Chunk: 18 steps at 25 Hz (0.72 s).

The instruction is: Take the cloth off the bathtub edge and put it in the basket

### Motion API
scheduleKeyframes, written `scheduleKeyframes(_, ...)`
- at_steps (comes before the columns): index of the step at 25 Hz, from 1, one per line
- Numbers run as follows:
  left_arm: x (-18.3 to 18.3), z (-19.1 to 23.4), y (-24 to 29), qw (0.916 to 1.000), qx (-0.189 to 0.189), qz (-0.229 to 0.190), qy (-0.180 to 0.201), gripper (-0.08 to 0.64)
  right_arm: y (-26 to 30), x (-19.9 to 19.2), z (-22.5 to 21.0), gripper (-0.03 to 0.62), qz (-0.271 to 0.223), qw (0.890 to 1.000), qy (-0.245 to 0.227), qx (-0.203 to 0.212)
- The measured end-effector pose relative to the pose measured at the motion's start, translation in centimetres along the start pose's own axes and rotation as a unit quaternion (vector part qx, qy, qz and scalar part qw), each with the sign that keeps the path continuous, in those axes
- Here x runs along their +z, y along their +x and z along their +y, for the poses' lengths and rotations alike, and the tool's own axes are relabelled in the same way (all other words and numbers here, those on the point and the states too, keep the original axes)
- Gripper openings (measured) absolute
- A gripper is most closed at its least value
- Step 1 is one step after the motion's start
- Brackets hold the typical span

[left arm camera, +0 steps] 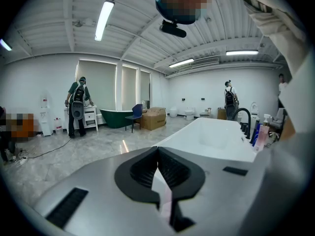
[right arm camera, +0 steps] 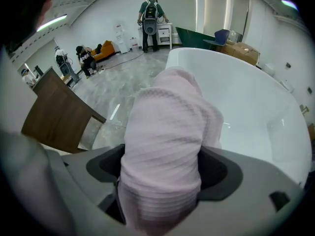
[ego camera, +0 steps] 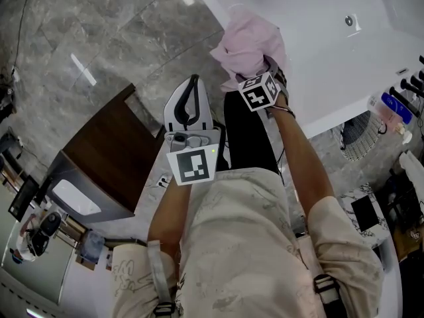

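- Right hand-held gripper: points steeply down, jaws spread wide, pink cloth bunched between them and filling the gap.
- Cloth sits on the edge of the white bathtub, 12 o'clock in head view.
- Left hand-held gripper: jaw tips together, holding nothing, at 7 o'clock of the cloth, apart from it.
- Grey marble floor at 10 o'clock; dark wooden cabinet at 9 o'clock.
- White mesh basket and bottles at 3 o'clock, beside the tub corner.
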<state>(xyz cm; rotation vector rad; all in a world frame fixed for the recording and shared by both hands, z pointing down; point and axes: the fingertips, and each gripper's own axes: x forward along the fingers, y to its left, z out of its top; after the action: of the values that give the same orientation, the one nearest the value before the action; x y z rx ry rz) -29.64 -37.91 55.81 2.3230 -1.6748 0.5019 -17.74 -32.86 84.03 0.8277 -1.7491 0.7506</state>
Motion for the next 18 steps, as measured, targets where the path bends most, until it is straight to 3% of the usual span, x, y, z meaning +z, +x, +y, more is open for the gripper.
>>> scheduleKeyframes(5,0.0,0.2,-0.4,1.0000,0.001,0.000,-0.001,0.003,0.1,-0.2,-0.4,0.403,0.008,1.000,-0.006,-0.011)
scheduleKeyframes(18,0.9,0.7,-2.7,0.9998,0.001,-0.018,-0.003,0.003,-2.7,-0.8,-0.2,0.267,0.005,0.999,0.016,-0.046)
